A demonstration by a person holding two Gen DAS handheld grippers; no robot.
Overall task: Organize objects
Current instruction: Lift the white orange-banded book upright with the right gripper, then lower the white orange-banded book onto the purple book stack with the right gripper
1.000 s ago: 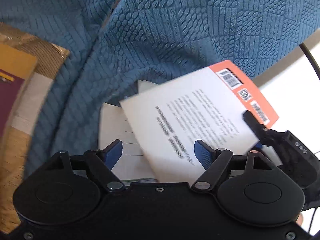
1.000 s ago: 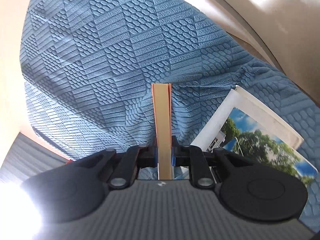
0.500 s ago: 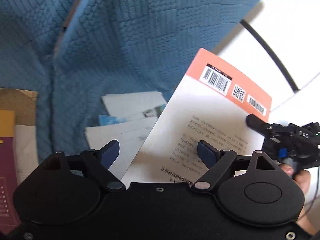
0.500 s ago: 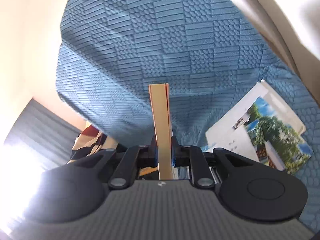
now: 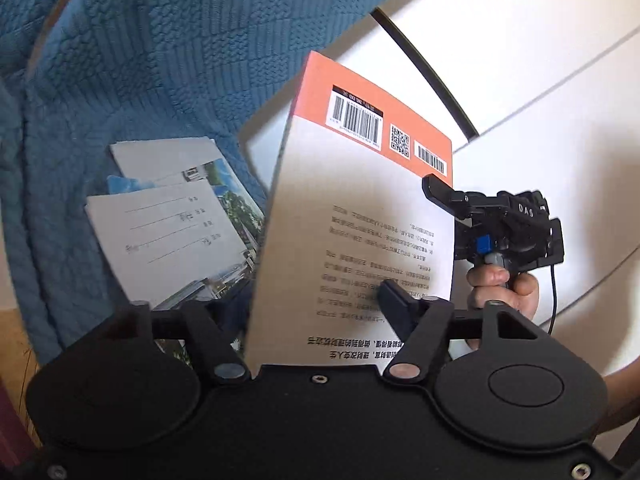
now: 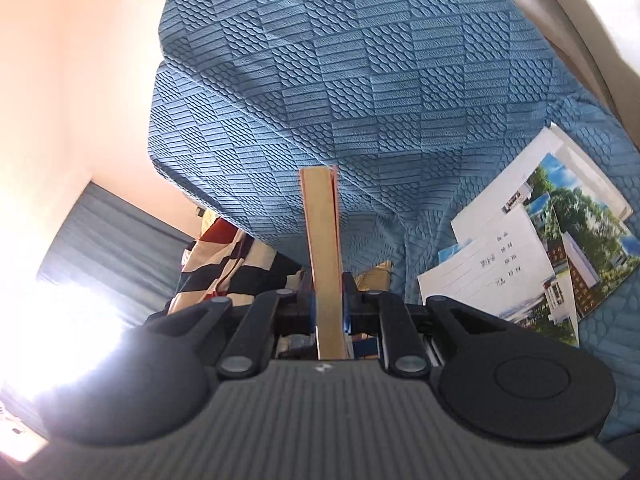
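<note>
Above the blue cover (image 6: 360, 80), the right hand-held gripper (image 6: 328, 308) is lifting the clamped orange book (image 5: 360, 220) off the booklets (image 5: 172, 216), while the left hand-held gripper (image 5: 312, 304), jaws narrowing, is closing around its lower edge without visibly pinching it.

It looked like a home, likely a living room. Ahead of the fingers a quilted blue cover (image 6: 360, 80) draped a sofa, with a striped cloth (image 6: 224, 268) and curtain (image 6: 104, 236) left of them.

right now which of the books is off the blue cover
The orange-backed book, held upright and clamped at its edge by the right hand-held gripper. The photo-cover booklets lie flat in a loose pile on the blue cover.
</note>
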